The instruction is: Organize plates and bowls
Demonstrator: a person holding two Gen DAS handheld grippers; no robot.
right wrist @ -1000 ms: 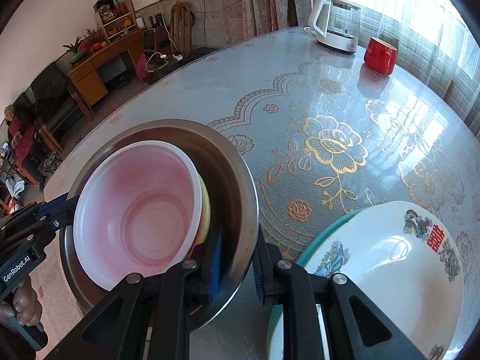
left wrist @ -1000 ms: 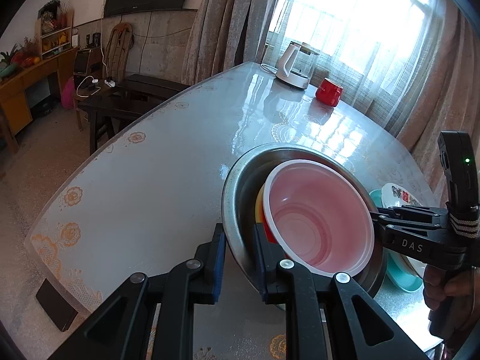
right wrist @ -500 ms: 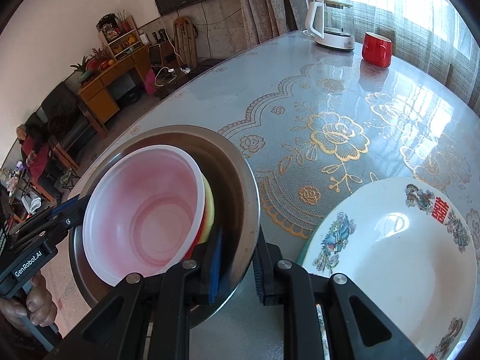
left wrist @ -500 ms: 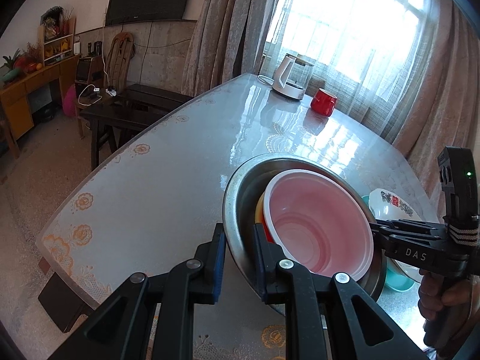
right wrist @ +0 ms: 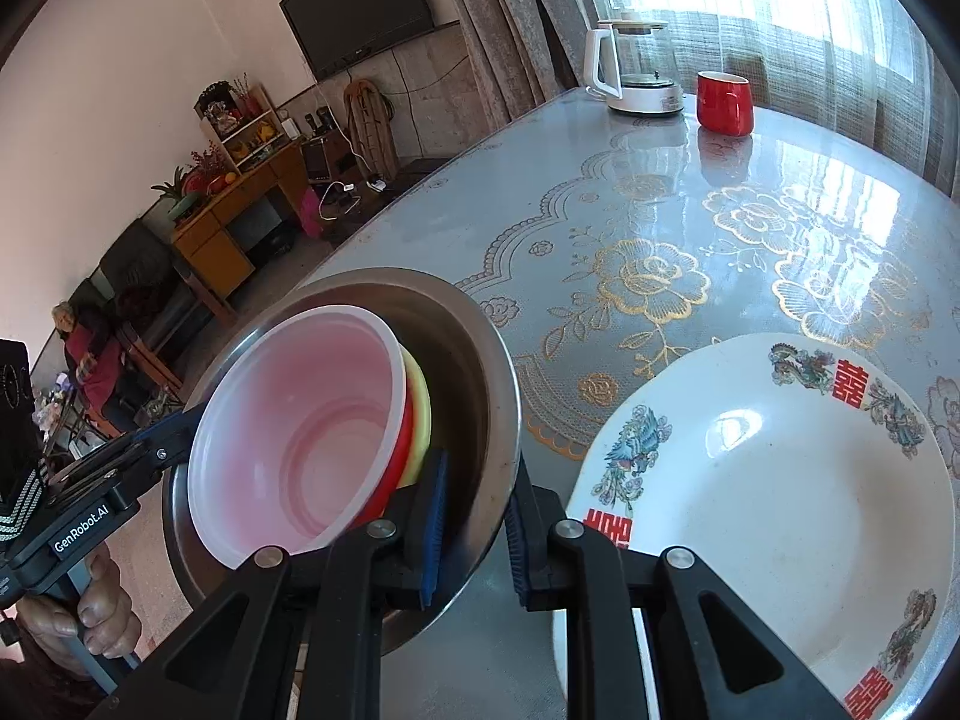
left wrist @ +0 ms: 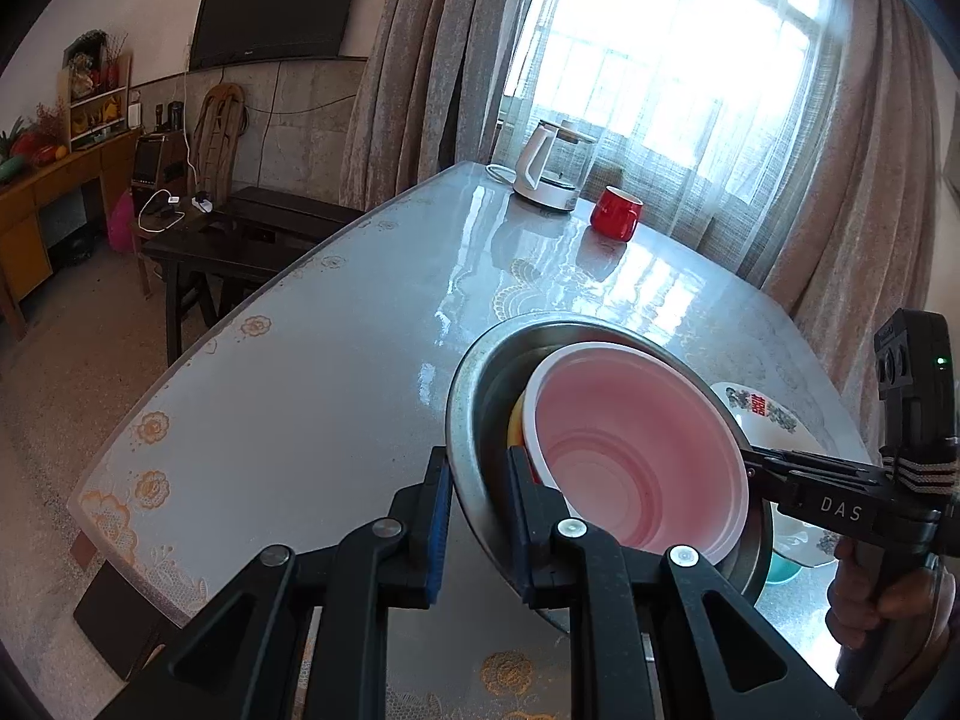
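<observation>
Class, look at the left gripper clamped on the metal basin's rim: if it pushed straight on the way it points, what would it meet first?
The left gripper already grips the metal basin; ahead past the rim probably lies only the bare table, though depth is uncertain.

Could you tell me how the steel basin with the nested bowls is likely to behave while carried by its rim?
The steel basin looks thin, so probably light but slippery in the pads. It hangs tilted, so the pink bowl may slide. Both grippers, left and right, pinch opposite rims, probably steadying it.
</observation>
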